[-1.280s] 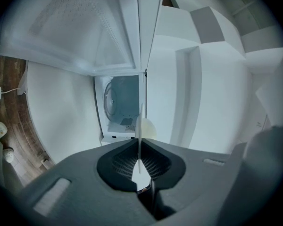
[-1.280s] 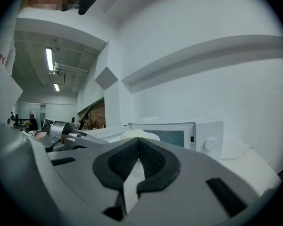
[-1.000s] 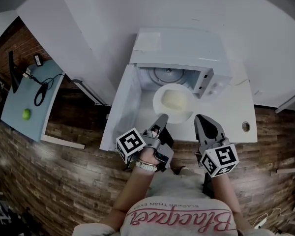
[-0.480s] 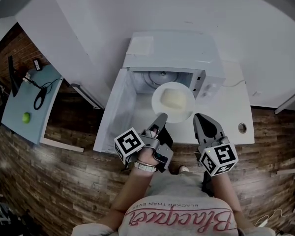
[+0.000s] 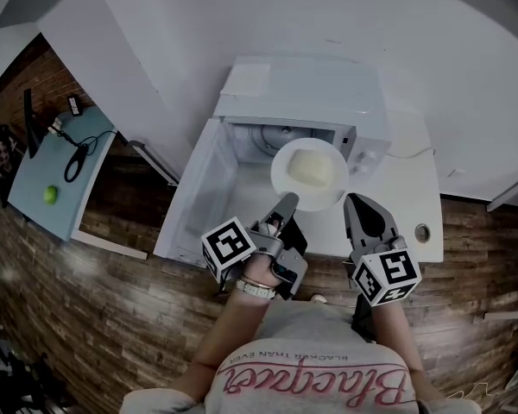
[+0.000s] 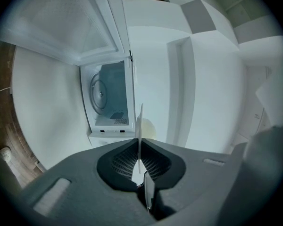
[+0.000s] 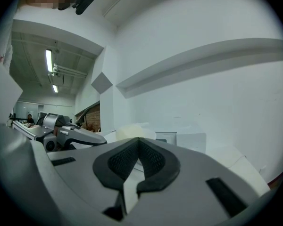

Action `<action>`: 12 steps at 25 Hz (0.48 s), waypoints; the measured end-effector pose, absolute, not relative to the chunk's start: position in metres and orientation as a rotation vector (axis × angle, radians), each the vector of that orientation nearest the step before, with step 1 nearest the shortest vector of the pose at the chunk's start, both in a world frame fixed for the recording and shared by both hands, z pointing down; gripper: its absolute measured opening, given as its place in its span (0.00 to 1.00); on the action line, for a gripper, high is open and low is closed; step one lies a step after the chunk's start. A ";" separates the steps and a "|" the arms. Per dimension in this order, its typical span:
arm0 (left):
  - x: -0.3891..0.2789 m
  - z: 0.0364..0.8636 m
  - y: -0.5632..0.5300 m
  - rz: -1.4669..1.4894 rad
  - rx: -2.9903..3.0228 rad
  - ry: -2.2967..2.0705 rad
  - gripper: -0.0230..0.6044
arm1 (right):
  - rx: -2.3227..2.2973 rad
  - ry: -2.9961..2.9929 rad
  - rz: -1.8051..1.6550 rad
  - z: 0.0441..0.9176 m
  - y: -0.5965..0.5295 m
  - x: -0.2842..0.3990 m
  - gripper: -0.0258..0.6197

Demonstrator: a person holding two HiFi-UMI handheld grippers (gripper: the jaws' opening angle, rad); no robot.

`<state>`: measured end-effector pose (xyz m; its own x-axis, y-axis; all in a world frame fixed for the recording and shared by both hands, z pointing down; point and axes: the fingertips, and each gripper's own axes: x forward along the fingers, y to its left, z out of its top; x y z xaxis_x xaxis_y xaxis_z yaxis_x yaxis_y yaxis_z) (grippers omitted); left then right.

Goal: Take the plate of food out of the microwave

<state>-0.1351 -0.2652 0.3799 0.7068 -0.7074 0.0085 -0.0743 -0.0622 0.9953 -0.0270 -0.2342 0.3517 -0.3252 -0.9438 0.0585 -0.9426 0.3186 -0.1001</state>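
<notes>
Gripping the near rim of the plate (image 5: 282, 182), the left tool (image 5: 287, 201) is clenched on it. The left gripper view shows the plate (image 6: 140, 119) edge-on between the closed pads, so the pinch is thin and on the lip only, likely to keep the pads off the food (image 5: 310, 169). The pale lump of food sits mid-plate, well away from the grip. The plate hangs at the mouth of the microwave (image 5: 302, 89), toward the right side of the opening. The glass turntable (image 6: 99, 94) shows bare inside the cavity, so I judge the plate lifted off it and about out. The door (image 5: 192, 198) is swung wide to the left, leaving the path to the person clear. The right tool (image 5: 359, 207) hovers just beside the plate's near-right edge, not touching, jaws closed on nothing per the right gripper view (image 7: 138, 143). It is probably waiting to steady the plate or shut the door. With one-sided support the plate could tip. White counter (image 5: 410, 203) right of the microwave is the nearest open spot to set it down.
</notes>
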 end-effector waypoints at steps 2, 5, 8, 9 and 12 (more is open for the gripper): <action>-0.132 0.377 -0.267 -0.587 1.575 -0.660 0.07 | -1.821 2.538 -0.174 0.350 -0.237 -0.024 0.06; -0.128 0.373 -0.270 -0.594 1.589 -0.661 0.07 | -1.824 2.528 -0.165 0.349 -0.241 -0.019 0.06; -0.124 0.369 -0.274 -0.602 1.598 -0.658 0.07 | -1.819 2.524 -0.155 0.347 -0.245 -0.015 0.06; -0.123 0.368 -0.275 -0.602 1.603 -0.658 0.07 | -1.815 2.522 -0.152 0.346 -0.246 -0.014 0.06; -0.119 0.365 -0.278 -0.599 1.617 -0.656 0.07 | -1.808 2.512 -0.143 0.344 -0.249 -0.011 0.06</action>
